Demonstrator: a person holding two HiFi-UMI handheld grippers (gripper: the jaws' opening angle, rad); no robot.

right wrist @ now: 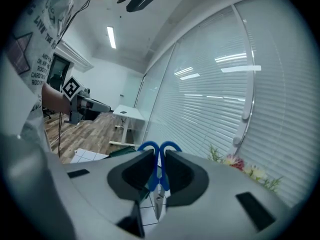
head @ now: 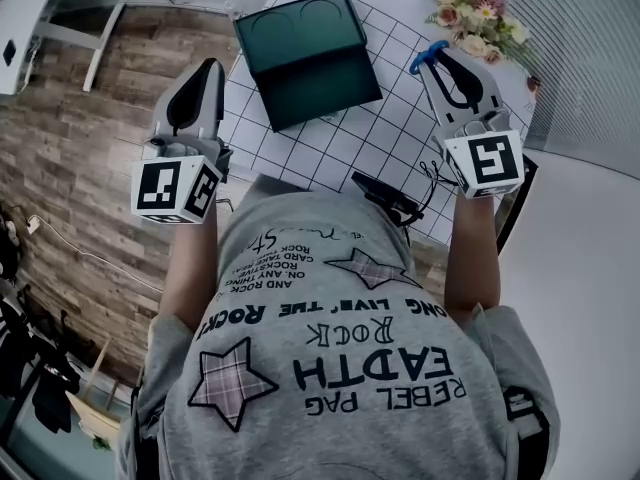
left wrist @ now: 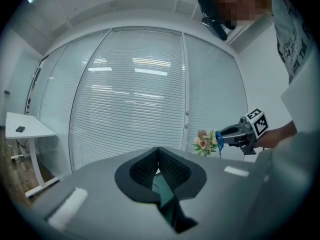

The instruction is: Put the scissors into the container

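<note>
The dark green rectangular container (head: 305, 58) lies on the white gridded desk (head: 330, 153) ahead of you, between your left gripper (head: 211, 68) and your right gripper (head: 440, 60). The blue-handled scissors (head: 417, 64) sit between the right jaws, to the right of the container. The bouquet of flowers (head: 478, 18) stands behind them, at the desk's far right corner.

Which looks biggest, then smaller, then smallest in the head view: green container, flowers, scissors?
1. green container, largest
2. flowers, next
3. scissors, smallest, though only their blue handle shows past the right gripper

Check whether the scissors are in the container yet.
Out. The right gripper holds the scissors by their blue handles, away from the green container.
</note>
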